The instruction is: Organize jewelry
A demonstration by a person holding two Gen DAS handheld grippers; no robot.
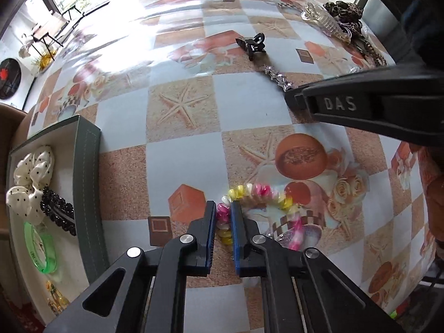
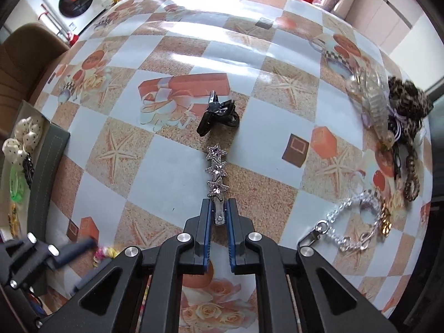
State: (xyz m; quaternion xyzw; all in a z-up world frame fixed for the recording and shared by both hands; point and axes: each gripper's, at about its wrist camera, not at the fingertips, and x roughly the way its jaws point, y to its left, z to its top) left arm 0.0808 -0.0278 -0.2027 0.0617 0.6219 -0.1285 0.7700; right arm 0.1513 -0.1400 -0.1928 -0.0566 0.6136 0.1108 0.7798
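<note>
My left gripper (image 1: 223,208) is shut on a pink and yellow spiral hair tie (image 1: 258,194) that lies on the patterned tablecloth; the coil sits between the blue pads. My right gripper (image 2: 218,208) is shut on the metal end of a silver star hair clip (image 2: 217,168), which stretches away from the fingers along the table. In the left wrist view the star clip (image 1: 276,76) shows at the tip of the right gripper (image 1: 294,97). A grey-green jewelry box (image 1: 88,194) stands at the left.
The box holds a white polka-dot scrunchie (image 1: 30,177), a black beaded clip (image 1: 57,211) and a green bracelet (image 1: 41,249). A black claw clip (image 2: 219,115) lies beyond the star clip. At the right are a leopard scrunchie (image 2: 408,102), a clear claw clip (image 2: 374,105) and a clear chain (image 2: 349,222).
</note>
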